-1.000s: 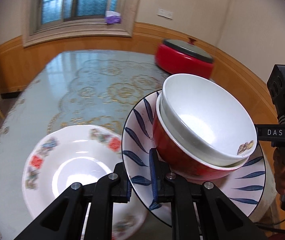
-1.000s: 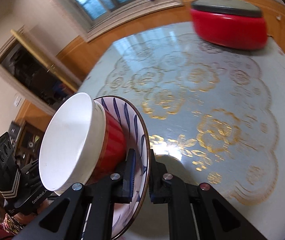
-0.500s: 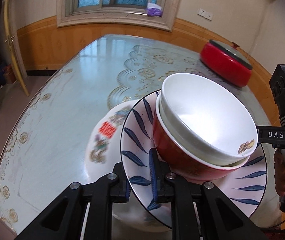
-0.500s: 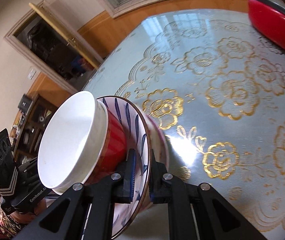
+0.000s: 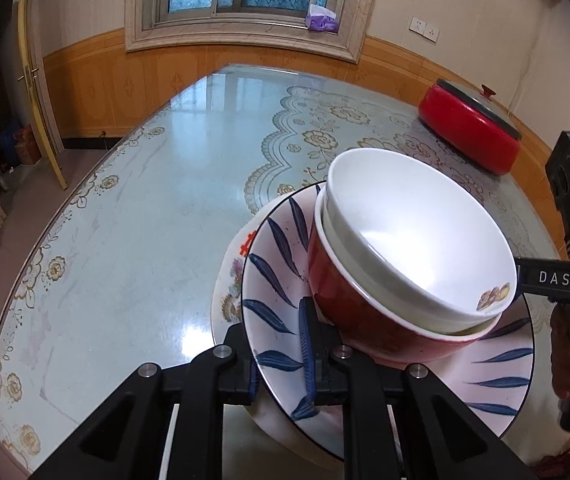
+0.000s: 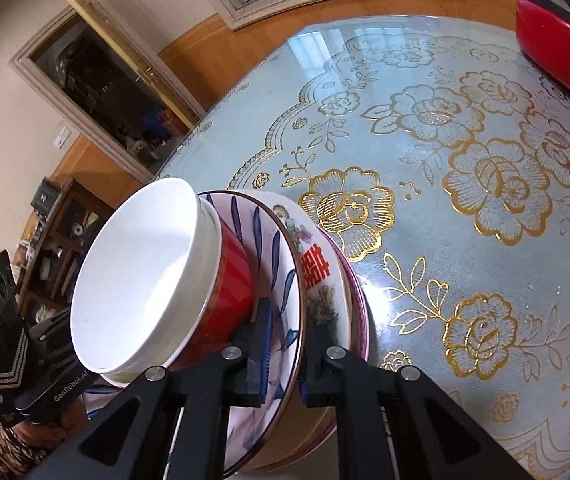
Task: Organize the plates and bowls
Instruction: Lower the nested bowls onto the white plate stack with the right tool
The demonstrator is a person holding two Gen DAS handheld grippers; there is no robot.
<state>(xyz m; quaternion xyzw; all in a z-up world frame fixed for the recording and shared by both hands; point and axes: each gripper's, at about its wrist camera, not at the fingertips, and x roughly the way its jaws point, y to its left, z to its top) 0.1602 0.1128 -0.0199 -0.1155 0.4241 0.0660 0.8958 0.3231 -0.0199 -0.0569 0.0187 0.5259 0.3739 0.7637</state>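
Observation:
A blue-leaf plate [image 5: 281, 264] [image 6: 263, 240] carries a red bowl [image 5: 349, 316] [image 6: 233, 280] with a white bowl [image 5: 417, 240] [image 6: 141, 276] nested in it. My left gripper [image 5: 281, 364] is shut on the plate's near rim. My right gripper [image 6: 283, 354] is shut on its opposite rim. The plate sits directly over a white floral plate [image 5: 233, 280] [image 6: 323, 280] that rests on the table. Whether the two plates touch is unclear. In the right wrist view a pink-rimmed edge [image 6: 359, 300] shows below the floral plate.
The glass-topped table [image 5: 145, 220] [image 6: 465, 200] has a gold-flower cloth. A red lidded pot [image 5: 469, 136] [image 6: 557, 56] stands at the far right. The table edge runs along the left, with a doorway beyond.
Both grippers carried the leaf plate and stacked bowls over the floral plate, which is now mostly covered. Both views have tilted up and show more of the table.

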